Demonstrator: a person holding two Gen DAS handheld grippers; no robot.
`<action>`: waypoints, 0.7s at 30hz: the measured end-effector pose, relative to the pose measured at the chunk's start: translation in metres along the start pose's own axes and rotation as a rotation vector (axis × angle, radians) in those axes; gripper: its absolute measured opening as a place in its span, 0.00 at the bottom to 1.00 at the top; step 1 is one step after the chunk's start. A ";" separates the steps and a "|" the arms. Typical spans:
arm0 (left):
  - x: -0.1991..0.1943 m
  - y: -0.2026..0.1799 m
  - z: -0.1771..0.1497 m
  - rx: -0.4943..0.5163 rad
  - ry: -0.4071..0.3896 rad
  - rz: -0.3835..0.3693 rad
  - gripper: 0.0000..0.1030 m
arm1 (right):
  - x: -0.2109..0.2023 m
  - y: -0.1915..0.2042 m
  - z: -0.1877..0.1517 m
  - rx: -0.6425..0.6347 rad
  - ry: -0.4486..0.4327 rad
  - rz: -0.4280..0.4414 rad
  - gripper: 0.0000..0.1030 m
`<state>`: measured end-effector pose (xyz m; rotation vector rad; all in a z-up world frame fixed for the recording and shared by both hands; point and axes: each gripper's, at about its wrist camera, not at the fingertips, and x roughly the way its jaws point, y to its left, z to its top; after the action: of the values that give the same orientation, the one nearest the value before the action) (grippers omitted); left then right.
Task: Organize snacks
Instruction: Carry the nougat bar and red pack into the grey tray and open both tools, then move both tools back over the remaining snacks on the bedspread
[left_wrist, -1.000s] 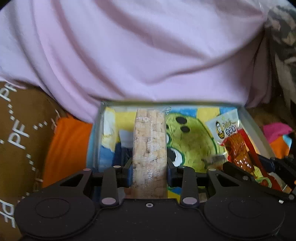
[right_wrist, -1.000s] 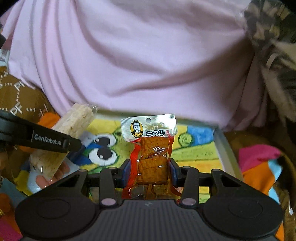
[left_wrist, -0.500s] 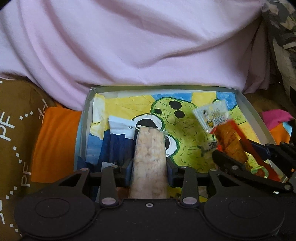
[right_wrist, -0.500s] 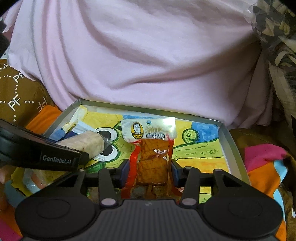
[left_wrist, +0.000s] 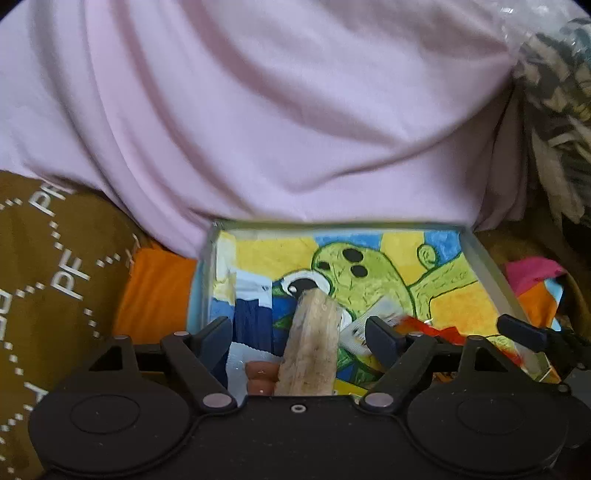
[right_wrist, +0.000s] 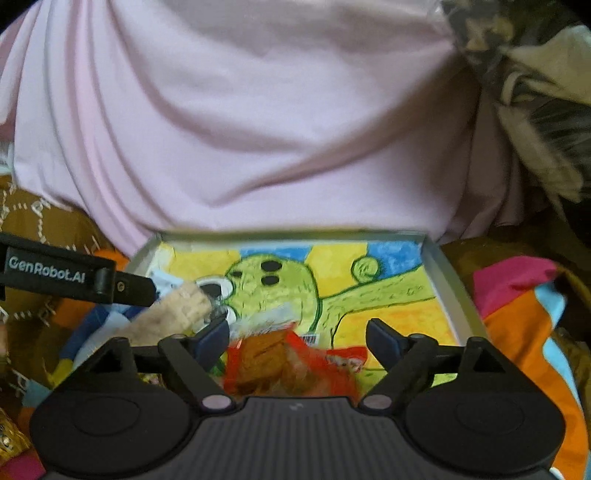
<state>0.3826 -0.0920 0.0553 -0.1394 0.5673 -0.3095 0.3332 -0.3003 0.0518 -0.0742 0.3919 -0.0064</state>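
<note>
A shallow box with a green cartoon drawing on its floor lies ahead; it also shows in the right wrist view. My left gripper is open, and a beige rice bar lies loose between its spread fingers, in the box. My right gripper is open, and a red packet of brown snack lies blurred between its fingers in the box. The rice bar also shows in the right wrist view, under the left gripper's finger.
A pink cloth hangs over the box's far edge. A brown printed cushion and orange fabric lie left of the box. A multicoloured fabric lies at the right. A blue and white packet lies in the box's left side.
Both grippers have opened. The rice bar and the red packet have dropped out of the jaws into the box.
</note>
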 end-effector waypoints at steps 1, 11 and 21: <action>-0.006 0.000 0.000 0.000 -0.006 -0.001 0.80 | -0.005 -0.001 0.002 0.007 -0.011 -0.001 0.88; -0.065 0.000 -0.008 -0.005 -0.129 0.036 0.99 | -0.064 -0.004 0.008 -0.006 -0.132 0.017 1.00; -0.131 0.009 -0.031 -0.029 -0.193 0.072 0.99 | -0.131 -0.003 -0.011 0.002 -0.196 0.049 1.00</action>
<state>0.2632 -0.0420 0.0938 -0.1742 0.3851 -0.2152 0.2082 -0.3011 0.0915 -0.0623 0.1974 0.0490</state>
